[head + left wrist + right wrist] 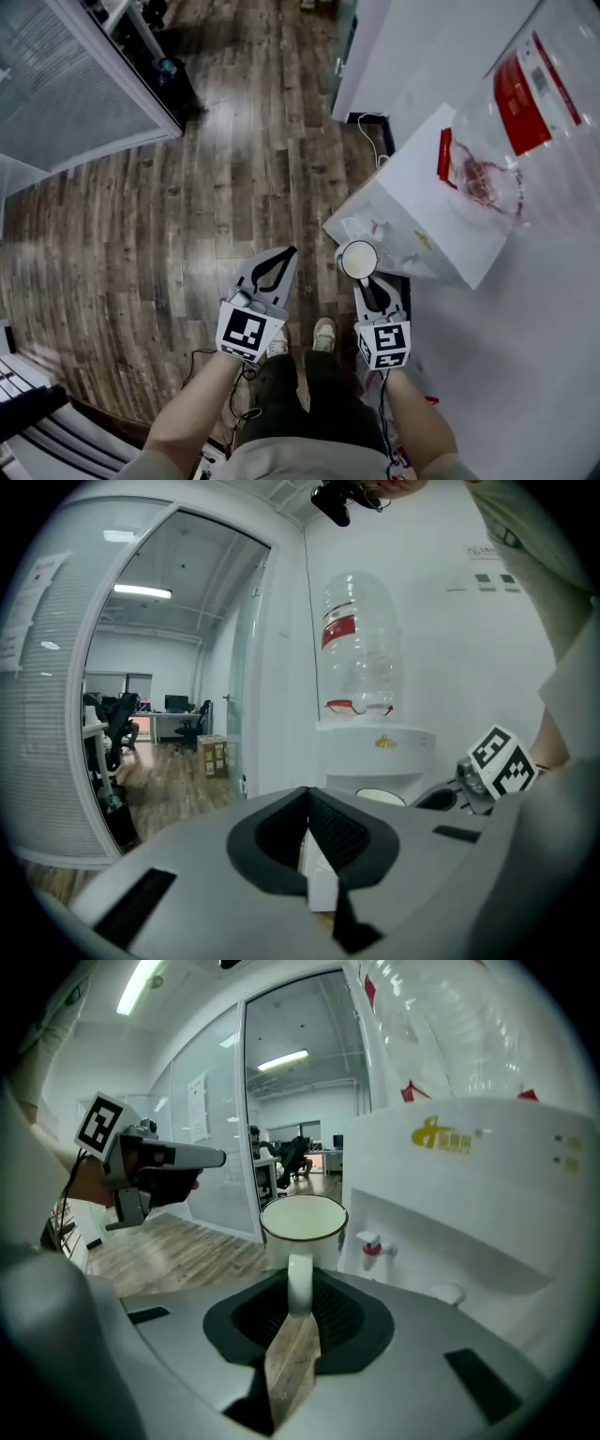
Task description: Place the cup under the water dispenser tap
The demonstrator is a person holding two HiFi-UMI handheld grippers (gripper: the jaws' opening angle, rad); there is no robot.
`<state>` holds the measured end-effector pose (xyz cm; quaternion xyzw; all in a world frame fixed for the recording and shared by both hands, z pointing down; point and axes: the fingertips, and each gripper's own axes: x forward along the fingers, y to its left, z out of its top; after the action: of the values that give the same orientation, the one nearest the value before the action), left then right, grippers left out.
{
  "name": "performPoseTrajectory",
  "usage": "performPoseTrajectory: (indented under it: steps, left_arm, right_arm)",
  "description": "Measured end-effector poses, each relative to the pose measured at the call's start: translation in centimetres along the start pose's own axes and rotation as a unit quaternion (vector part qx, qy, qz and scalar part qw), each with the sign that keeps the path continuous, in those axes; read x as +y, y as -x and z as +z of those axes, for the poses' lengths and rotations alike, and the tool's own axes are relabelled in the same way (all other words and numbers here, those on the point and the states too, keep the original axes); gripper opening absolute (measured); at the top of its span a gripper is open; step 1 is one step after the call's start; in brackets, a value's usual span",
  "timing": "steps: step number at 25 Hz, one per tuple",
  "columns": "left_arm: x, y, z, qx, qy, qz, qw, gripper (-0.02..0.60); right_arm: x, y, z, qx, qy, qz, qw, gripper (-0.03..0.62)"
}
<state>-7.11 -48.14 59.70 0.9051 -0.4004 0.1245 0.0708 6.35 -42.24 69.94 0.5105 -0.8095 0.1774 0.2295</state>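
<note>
Right gripper (298, 1309) is clamped on the white cup (303, 1230) by its handle. The cup is upright in front of the water dispenser (487, 1194), beside its red tap (372, 1247) and not yet under it. Best to hold it level, ease it into the dispenser recess and centre the rim below the spout. Left gripper (307, 829) has its jaws together and holds nothing.

Items counted on inspection: one cup (303, 1230), one water dispenser (424, 217), one bottle (361, 641) mounted on it, and two taps (372, 1247) at its front. Two grippers were recorded, one left gripper (307, 803) and one right gripper (298, 1294). Two shoes (323, 333) were noted below them.
</note>
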Motion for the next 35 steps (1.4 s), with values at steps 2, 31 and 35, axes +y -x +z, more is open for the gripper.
performPoseTrajectory:
  steps: [2,31,35]
  left_arm:
    - [0.0,-1.5,-1.9,0.004,0.014,-0.005,0.9999,0.006]
    - [0.7,-11.7,-17.1,0.051,0.051,-0.022,0.9972,0.006]
    - [0.5,-11.6,-18.0,0.061,0.056,-0.026,0.9962,0.006]
  right_arm:
    - [-1.0,-1.6,-2.3,0.017,0.003,-0.005,1.0,0.072]
    - [-9.9,-13.7,-14.2,-0.02,-0.011,-0.114,0.993,0.075]
    - [-9.9,-13.8,-14.2,-0.02,-0.013,-0.116,0.993,0.079]
